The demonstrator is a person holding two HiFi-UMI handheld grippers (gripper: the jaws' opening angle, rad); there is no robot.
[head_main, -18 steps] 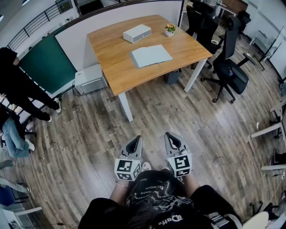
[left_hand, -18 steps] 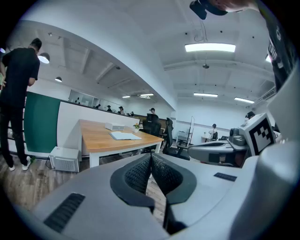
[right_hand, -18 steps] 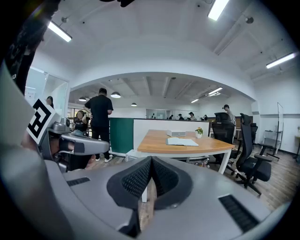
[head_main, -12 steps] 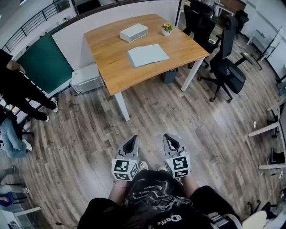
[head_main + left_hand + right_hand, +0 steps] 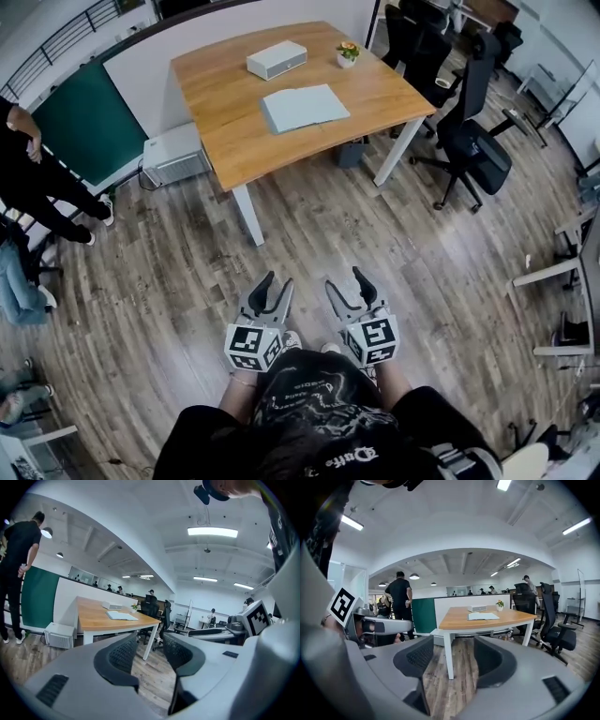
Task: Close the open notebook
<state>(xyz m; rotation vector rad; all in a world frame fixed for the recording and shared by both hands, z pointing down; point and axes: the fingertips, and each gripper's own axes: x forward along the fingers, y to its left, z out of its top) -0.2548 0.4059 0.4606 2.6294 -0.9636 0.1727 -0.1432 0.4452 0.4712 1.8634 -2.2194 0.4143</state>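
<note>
You're opening the left gripper (image 5: 277, 281) and right gripper (image 5: 344, 279), both empty, well short of the worktop's (image 5: 234, 141) open notebook (image 5: 304, 107).

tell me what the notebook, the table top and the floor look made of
Notebook: likely paper, pale matte pages lying open.
Table top: wood or wood-look laminate, warm grain, smooth satin.
Floor: wood-look planks, grey-brown, visible streaks; real wood or vinyl unclear.
</note>
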